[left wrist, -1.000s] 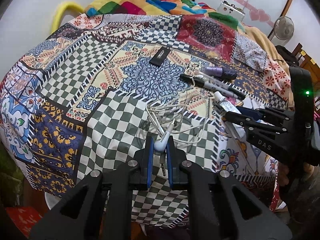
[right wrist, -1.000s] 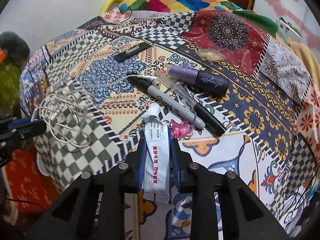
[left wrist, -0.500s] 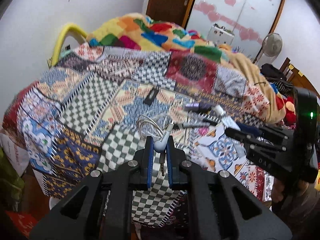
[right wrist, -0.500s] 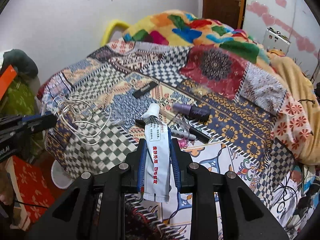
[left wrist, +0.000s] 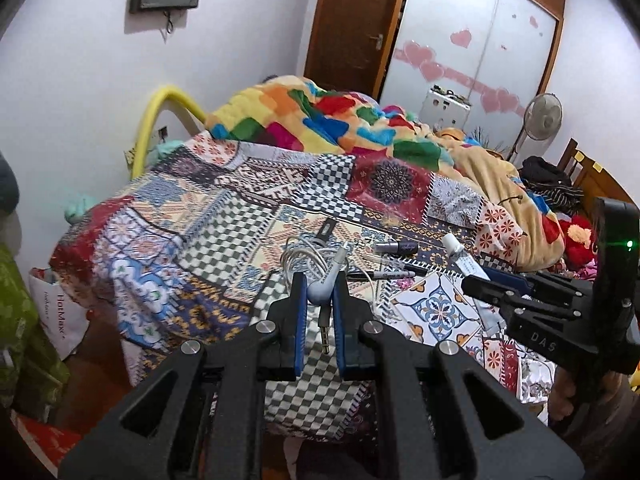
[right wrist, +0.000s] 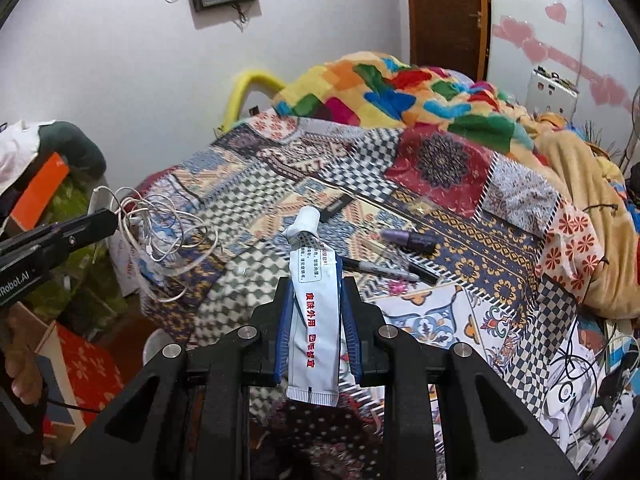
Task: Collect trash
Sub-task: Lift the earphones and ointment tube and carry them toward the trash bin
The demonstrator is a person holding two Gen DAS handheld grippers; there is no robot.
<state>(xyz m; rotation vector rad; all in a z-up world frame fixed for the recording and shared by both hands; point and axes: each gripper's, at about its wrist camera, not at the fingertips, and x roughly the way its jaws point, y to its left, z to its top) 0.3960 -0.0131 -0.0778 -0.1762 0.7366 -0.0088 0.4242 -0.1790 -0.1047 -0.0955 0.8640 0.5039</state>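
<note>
My left gripper (left wrist: pixel 319 286) is shut on white wired earphones (left wrist: pixel 326 280), lifted above the near corner of the patchwork bed; the tangled cable (right wrist: pixel 168 236) hangs from it in the right wrist view. My right gripper (right wrist: pixel 316 284) is shut on a white ointment tube (right wrist: pixel 316 312) with red lettering, also held above the bed, and shows at the right of the left wrist view (left wrist: pixel 476 286). A purple lipstick (right wrist: pixel 408 238), a black marker (right wrist: pixel 380 270) and a flat black bar (right wrist: pixel 336 207) lie on the bedspread.
A rumpled multicoloured blanket (left wrist: pixel 320 120) covers the far half of the bed. A white plastic bag (left wrist: pixel 60 312) and green bags stand on the floor left of the bed. A door, wardrobe and fan (left wrist: pixel 542 114) are behind. Cables and clutter lie at right (right wrist: pixel 592 384).
Both grippers have risen and pulled back from the bedspread, each carrying its item. The earphone cable has come off the bed and now hangs free.
</note>
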